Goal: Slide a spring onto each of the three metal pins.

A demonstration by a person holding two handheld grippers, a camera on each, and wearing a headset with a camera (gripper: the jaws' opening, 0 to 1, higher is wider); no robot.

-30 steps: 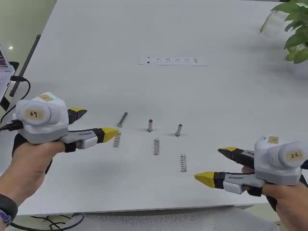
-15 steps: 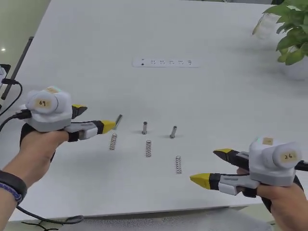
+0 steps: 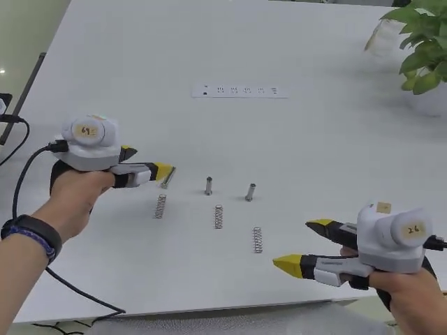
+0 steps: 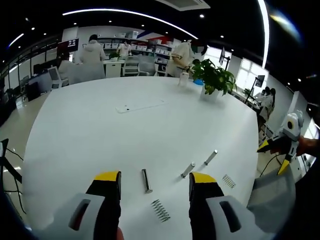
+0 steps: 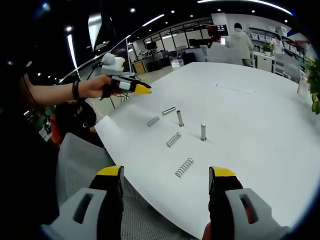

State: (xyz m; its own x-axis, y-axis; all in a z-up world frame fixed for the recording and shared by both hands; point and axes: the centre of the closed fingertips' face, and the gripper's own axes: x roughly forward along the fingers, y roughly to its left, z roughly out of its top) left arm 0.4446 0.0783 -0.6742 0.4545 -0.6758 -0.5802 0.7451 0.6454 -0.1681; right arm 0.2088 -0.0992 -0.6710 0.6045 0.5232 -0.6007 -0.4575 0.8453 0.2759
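A: Step?
B: First pin is being approached. Left gripper is held spread and empty, tip just beside the lying pin. Upright pins stand bare, springs lie in front.
A: Next?
B: Pin to be gripped; right gripper, also spread, is needed for a spring.
A: Changed?
B: Left gripper was brought from the spring row up to the pin.

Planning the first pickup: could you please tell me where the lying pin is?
The lying pin sits leftmost in the head view, beside the left gripper.

Left tool hangs open near leftmost pin
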